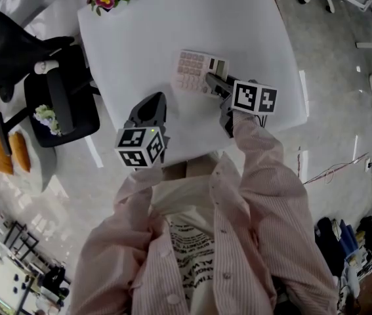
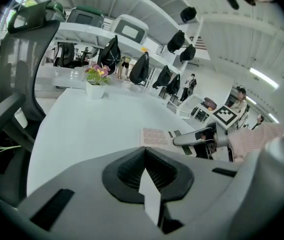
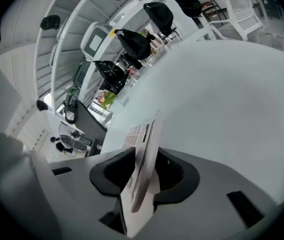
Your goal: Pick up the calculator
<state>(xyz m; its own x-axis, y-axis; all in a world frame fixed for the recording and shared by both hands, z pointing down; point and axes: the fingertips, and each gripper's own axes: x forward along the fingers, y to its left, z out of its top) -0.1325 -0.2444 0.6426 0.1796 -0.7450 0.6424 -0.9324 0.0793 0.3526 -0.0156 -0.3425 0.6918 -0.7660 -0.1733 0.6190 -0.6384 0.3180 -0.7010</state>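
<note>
Pink-keyed calculator (image 3: 144, 134) stands clamped in the right gripper (image 3: 146, 160), clearest in its view; left gripper (image 2: 145, 170) closed, empty.

No text readable anywhere, print lines on the person's shirt (image 1: 189, 241) too blurred, calculator (image 1: 195, 71) keys too small to read

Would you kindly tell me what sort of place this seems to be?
Probably an open-plan office: a white table with a calculator, a black office chair beside it, and rows of desks with monitors behind.
</note>
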